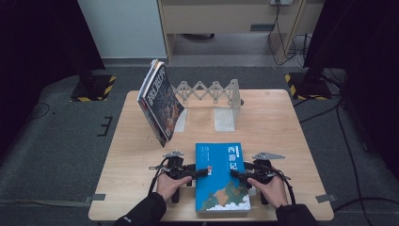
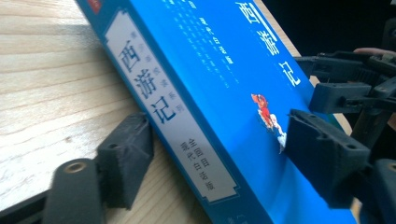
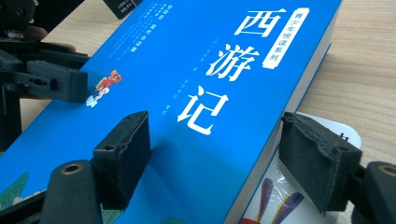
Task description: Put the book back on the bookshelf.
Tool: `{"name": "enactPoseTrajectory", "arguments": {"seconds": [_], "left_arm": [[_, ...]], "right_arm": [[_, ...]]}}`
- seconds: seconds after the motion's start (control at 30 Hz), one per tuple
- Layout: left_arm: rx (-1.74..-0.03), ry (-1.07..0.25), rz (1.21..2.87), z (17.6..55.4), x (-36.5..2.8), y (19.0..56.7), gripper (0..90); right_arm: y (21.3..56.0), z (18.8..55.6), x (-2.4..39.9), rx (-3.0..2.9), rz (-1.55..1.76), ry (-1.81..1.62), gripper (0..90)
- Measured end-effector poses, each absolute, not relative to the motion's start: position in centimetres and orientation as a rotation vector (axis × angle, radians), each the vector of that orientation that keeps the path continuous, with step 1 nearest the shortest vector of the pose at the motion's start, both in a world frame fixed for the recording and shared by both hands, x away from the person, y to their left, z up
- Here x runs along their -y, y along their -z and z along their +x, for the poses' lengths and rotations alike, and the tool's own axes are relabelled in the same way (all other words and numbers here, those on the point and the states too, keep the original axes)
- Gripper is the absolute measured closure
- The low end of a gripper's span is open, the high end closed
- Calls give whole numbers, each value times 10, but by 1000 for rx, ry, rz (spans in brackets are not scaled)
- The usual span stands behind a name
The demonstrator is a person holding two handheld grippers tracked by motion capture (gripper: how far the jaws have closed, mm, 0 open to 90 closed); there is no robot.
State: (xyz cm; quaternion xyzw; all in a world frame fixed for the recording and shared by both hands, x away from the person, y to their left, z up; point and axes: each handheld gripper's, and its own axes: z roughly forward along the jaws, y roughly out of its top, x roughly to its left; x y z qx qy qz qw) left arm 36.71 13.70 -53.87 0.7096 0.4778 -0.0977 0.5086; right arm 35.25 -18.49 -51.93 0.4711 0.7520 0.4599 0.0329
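Observation:
A thick blue book with white Chinese title characters lies flat near the table's front edge. My left gripper comes in from the left and is shut on its spine side: one pad sits on the cover, the other against the spine's lower edge. My right gripper is shut on the opposite, page-edge side, with one pad on the cover and the other low beside the page edge. Each gripper view shows the other gripper across the blue book.
Two dark-covered books lean tilted at the back left of the wooden table. A grey expanding book rack stands at the back middle. A white printed card lies under the blue book's right edge. Black stands flank the table.

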Motion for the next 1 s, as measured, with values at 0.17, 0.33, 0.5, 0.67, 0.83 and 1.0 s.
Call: {"name": "enactPoseTrajectory", "arguments": {"seconds": [0.17, 0.33, 0.5, 0.67, 0.83, 1.0], "left_arm": [[-1162, 259, 1700, 366, -140, 535, 323], [-1093, 268, 1676, 361, -142, 523, 412], [-1081, 280, 1703, 360, -139, 523, 411], [-1090, 283, 1714, 364, -133, 525, 398], [-1108, 303, 1733, 369, -130, 526, 384], [-1118, 336, 1747, 375, -124, 528, 369]], "right_arm": [[521, 353, 186, -2313, 1458, -1430, 245], [522, 353, 189, -2311, 1484, -1440, 238], [522, 353, 190, -2311, 1492, -1444, 238], [522, 353, 190, -2311, 1490, -1441, 240], [521, 353, 190, -2316, 1486, -1432, 244], [521, 353, 189, -2314, 1474, -1427, 245]]}}
